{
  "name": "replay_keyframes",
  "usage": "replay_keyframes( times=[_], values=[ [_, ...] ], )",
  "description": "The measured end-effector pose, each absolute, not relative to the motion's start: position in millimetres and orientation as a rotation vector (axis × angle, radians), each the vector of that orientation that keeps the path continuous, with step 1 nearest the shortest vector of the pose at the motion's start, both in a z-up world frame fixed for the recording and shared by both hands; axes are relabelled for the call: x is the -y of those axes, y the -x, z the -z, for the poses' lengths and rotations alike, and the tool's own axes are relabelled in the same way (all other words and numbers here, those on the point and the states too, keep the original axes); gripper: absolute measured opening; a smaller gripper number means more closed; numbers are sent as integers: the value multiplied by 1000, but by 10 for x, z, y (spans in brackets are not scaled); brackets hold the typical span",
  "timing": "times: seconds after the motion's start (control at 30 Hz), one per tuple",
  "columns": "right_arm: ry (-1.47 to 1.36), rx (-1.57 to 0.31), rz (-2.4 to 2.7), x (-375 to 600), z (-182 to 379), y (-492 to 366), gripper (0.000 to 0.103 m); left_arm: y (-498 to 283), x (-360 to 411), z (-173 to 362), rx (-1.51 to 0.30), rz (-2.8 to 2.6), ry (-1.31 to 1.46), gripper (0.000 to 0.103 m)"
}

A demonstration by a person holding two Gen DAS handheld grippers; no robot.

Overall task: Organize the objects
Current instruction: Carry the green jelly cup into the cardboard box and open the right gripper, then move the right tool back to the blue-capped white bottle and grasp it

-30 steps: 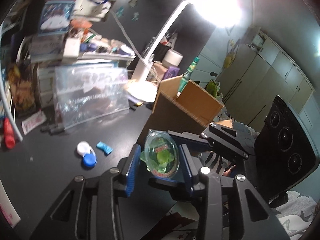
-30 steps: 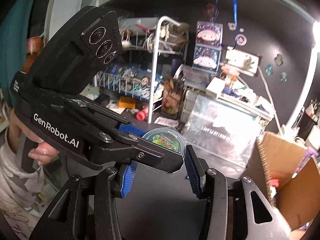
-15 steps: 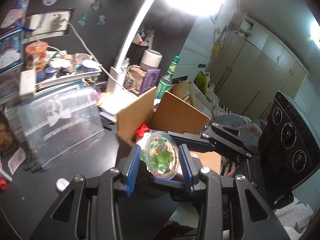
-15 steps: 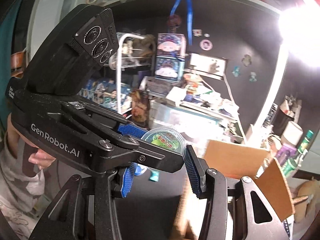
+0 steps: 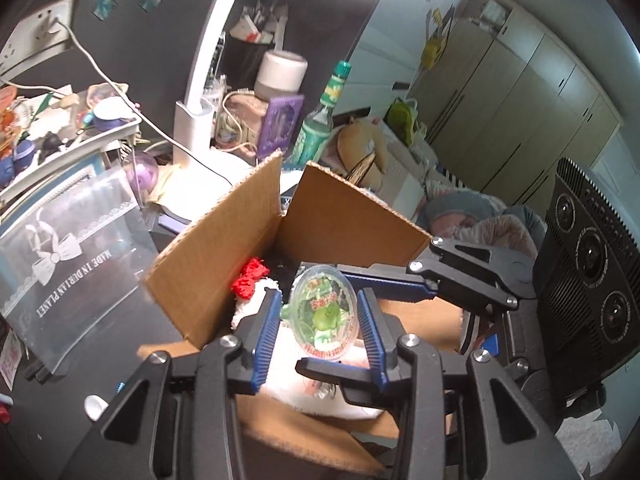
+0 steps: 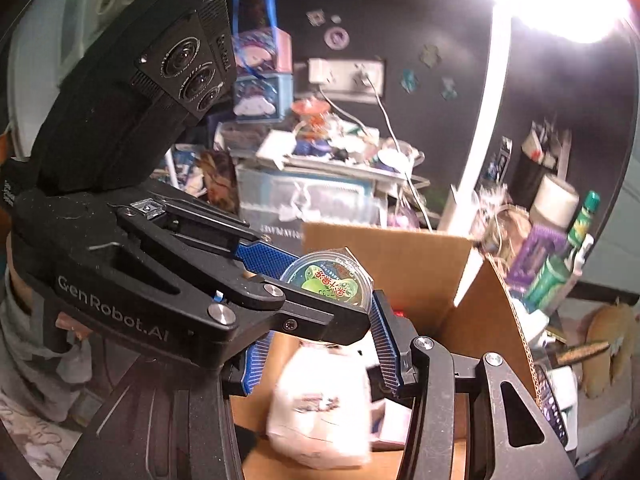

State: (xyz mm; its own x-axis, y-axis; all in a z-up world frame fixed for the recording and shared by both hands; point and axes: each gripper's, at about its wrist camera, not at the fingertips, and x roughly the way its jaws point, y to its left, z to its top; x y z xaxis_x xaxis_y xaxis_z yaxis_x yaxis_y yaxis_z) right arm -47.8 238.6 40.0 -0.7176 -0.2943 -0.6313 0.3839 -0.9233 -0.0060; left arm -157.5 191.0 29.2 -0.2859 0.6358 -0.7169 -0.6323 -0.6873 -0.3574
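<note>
Cluttered dark desk behind; at frame centre both the left gripper (image 5: 323,325) and right gripper (image 6: 318,334) clamp the jelly cup (image 5: 324,317), long axis upright, over the cardboard box (image 5: 224,248).

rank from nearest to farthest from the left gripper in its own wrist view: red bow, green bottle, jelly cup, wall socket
1. jelly cup, between the left gripper's fingers
2. red bow, just left, inside the cardboard box
3. green bottle, behind the box
4. wall socket, far upper left

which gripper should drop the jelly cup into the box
Left, probably: the jelly cup sits squarely in the left gripper, above the open cardboard box; the right gripper only meets it at its tips.
</note>
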Motion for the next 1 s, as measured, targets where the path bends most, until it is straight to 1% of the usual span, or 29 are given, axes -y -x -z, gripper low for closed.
replay_keyframes(
  times=[0.1,0.13,0.17,0.2,0.23,0.27,0.3,0.37,0.5,0.63,0.7,0.8,0.87,1.0],
  values=[
    [-976,-178,2590,-2469,-363,541,42,1598,-1990,-272,-21,-2026,1149,37],
    [-989,-179,2587,-2485,-355,553,42,1596,-2012,-265,-33,-2027,1154,41],
    [-1003,-182,2586,-2501,-348,562,43,1600,-2019,-263,-46,-2033,1159,50],
    [-1019,-199,2587,-2502,-337,567,43,1605,-2023,-266,-60,-2048,1158,56],
    [-1028,-222,2592,-2500,-331,566,43,1600,-2018,-277,-74,-2064,1149,68],
    [-1025,-238,2606,-2510,-334,555,47,1598,-2007,-286,-82,-2074,1140,76],
    [-1018,-239,2619,-2529,-341,548,54,1592,-1985,-304,-81,-2079,1126,77],
    [-1008,-228,2632,-2566,-363,519,57,1586,-1931,-338,-56,-2070,1111,78],
    [-992,-219,2654,-2595,-420,488,57,1534,-1771,-429,-46,-2112,1079,78],
    [-974,-216,2660,-2537,-491,454,57,1383,-1438,-566,-23,-2178,1018,84],
    [-956,-217,2653,-2443,-526,425,57,1294,-1228,-619,-3,-2216,991,85],
    [-915,-217,2608,-2204,-570,369,57,1136,-861,-657,27,-2298,957,85],
    [-887,-213,2548,-1968,-583,320,57,1031,-590,-648,50,-2369,941,88],
    [-854,-205,2406,-1411,-503,243,57,823,-68,-510,110,-2497,927,89]
  ],
)
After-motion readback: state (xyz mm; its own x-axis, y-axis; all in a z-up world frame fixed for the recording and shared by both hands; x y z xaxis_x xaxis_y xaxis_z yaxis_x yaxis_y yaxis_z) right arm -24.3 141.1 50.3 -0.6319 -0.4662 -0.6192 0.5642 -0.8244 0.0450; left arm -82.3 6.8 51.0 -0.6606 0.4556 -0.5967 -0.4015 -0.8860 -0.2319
